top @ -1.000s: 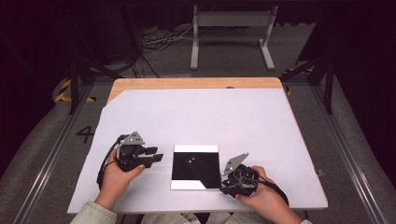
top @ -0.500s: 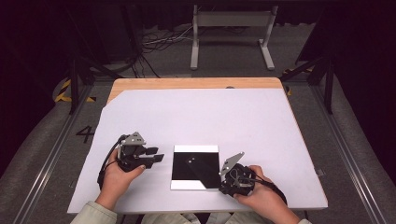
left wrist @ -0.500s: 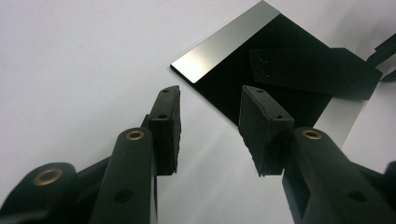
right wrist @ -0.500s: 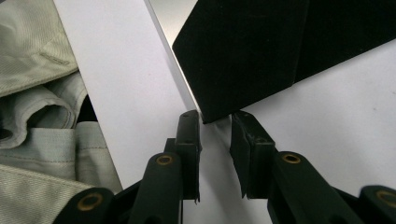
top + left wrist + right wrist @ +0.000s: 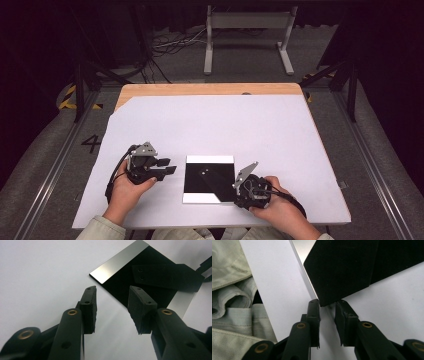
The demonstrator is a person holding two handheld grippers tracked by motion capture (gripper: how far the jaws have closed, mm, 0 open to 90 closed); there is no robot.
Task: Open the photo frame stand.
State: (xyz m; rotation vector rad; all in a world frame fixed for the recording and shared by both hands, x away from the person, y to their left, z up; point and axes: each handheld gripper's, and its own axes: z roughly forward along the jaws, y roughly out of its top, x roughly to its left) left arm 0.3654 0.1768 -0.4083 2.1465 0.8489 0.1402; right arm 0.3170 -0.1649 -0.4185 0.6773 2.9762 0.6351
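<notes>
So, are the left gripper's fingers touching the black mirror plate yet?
Apart. In the left gripper view, white table shows between the open fingers and the black mirror plate's near edge; the left gripper sits just beside it.

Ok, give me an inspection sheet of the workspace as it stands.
Surface: white sheet over a wooden table.
Job's things: black mirror plate flat on the sheet, near the front edge.
Clutter: nothing seen.
Grippers: left gripper open, beside the plate's left edge; right gripper open, jaws either side of the plate's corner.
Cables: black cable loops from the left gripper; more cables on the floor behind.
Surroundings: metal stand, floor rails.
</notes>
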